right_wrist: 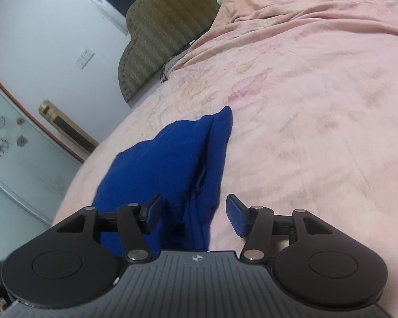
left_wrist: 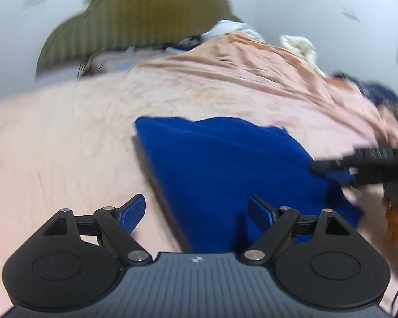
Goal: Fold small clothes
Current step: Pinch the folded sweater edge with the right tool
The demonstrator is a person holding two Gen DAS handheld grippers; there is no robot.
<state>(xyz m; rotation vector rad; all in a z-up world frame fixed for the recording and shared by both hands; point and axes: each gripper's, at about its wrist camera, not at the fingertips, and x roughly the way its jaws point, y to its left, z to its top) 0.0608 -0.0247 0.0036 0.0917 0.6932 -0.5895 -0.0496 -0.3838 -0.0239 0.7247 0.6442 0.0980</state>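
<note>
Right gripper (right_wrist: 193, 216) straddles the near edge of the blue garment (right_wrist: 172, 164), jaws parted, pads not pressing. Left gripper (left_wrist: 196, 212) stands wide and empty over it. Garment lies part-folded on the bed (right_wrist: 318, 92), apparently positioned for another fold.

Motion blur smears the left wrist view; beside the blue cloth (left_wrist: 225, 164), the right gripper (left_wrist: 331, 171) is cut off by the frame edge.
</note>
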